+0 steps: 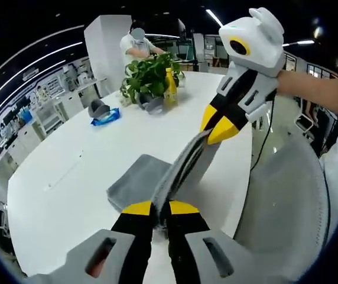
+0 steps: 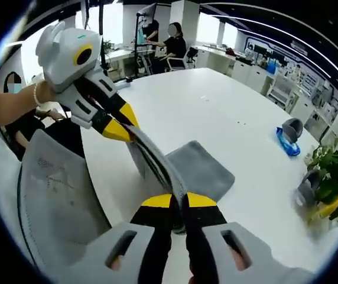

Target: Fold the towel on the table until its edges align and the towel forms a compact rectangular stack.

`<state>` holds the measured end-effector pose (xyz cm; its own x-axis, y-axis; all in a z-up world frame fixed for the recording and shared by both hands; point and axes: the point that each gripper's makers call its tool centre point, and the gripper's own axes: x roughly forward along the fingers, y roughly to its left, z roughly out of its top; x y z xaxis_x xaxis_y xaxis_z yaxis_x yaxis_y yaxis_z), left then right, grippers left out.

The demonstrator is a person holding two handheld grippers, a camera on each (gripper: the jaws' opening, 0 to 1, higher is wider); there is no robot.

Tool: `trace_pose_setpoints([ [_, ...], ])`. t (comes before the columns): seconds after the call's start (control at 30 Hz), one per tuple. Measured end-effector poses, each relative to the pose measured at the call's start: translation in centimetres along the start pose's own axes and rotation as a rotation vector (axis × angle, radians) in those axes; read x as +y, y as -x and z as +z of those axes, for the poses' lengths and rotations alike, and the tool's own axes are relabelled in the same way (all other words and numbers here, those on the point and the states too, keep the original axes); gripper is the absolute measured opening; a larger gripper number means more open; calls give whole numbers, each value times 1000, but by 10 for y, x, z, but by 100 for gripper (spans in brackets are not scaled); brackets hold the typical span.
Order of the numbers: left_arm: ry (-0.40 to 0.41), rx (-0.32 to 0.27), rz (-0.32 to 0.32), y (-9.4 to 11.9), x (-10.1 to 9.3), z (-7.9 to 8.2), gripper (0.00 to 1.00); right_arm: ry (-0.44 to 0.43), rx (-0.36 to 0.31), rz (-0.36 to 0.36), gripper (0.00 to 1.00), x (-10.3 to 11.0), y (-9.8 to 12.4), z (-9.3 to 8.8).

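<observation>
A grey towel [image 1: 136,180] lies partly on the white table [image 1: 86,160], near its edge. One side is lifted and stretched taut between both grippers. In the left gripper view my left gripper [image 1: 161,208] is shut on one end of that raised edge. My right gripper [image 1: 216,127] comes in from the upper right and pinches the other end. In the right gripper view my right gripper [image 2: 179,201] is shut on the towel [image 2: 204,168], and my left gripper [image 2: 124,127] holds the far end above the table [image 2: 216,100].
A potted plant [image 1: 150,76], a yellow bottle [image 1: 170,87], a blue packet [image 1: 106,117] and a grey cap [image 1: 98,107] stand at the table's far end. A grey mesh chair [image 1: 287,195] is beside the table's edge. People sit at desks behind [image 2: 172,40].
</observation>
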<state>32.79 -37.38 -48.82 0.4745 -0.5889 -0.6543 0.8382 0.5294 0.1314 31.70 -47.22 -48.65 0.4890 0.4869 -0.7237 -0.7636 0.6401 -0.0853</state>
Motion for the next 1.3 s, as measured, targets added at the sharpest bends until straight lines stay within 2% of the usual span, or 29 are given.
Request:
trace_pose_setpoints([
  [0.3, 14, 20, 25, -29, 22, 1, 8, 12, 25, -49, 4, -31, -27, 1],
  [0.63, 47, 41, 25, -63, 43, -6, 8, -77, 15, -46, 5, -58, -58, -6],
  [0.83, 37, 35, 63, -84, 61, -6, 8, -96, -1, -74, 5, -78, -80, -6],
  [1.13, 70, 31, 105, -116, 87, -15, 8, -127, -14, -114, 5, -103, -117, -8],
  [1.3, 98, 40, 115, -134, 95, -25, 8, -131, -9, -141, 5, -114, -138, -15],
])
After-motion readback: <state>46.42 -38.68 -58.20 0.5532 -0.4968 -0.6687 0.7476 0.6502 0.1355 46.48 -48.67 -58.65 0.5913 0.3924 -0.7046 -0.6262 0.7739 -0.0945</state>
